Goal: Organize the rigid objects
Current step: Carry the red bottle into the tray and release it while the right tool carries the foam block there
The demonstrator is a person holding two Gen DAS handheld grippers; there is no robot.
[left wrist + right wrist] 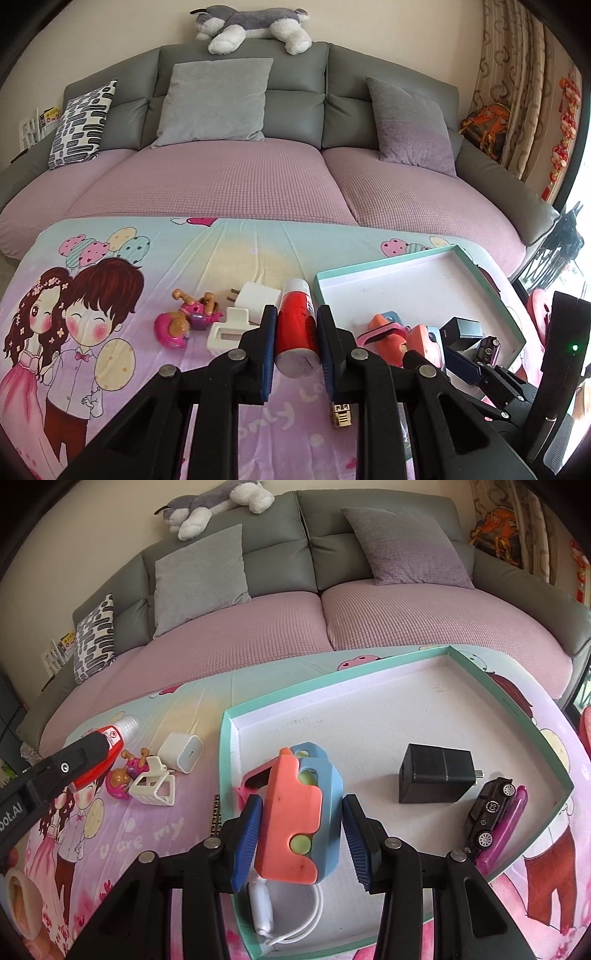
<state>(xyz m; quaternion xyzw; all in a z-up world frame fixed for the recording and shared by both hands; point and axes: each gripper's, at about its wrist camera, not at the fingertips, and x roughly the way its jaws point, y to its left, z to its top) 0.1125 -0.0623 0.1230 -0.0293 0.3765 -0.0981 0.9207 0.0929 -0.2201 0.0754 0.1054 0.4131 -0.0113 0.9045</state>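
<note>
My left gripper point(297, 332) is shut on a red tube with a white cap point(296, 325) and holds it above the cartoon cloth; it also shows in the right wrist view point(99, 755). My right gripper point(301, 834) is open around a pink and blue toy point(297, 812) that rests in the teal-rimmed white tray point(369, 709). The pads do not touch the toy. The tray also holds a black charger point(436, 773), a black toy car point(487, 818), a purple item point(506, 823) and a white cable point(280, 919).
On the cloth left of the tray lie a white charger point(256, 295), a white plastic holder point(227, 328), a pink toy figure point(184, 317) and a gold-patterned small item point(341, 413). A grey sofa with pink seat covers point(236, 177) stands behind the table.
</note>
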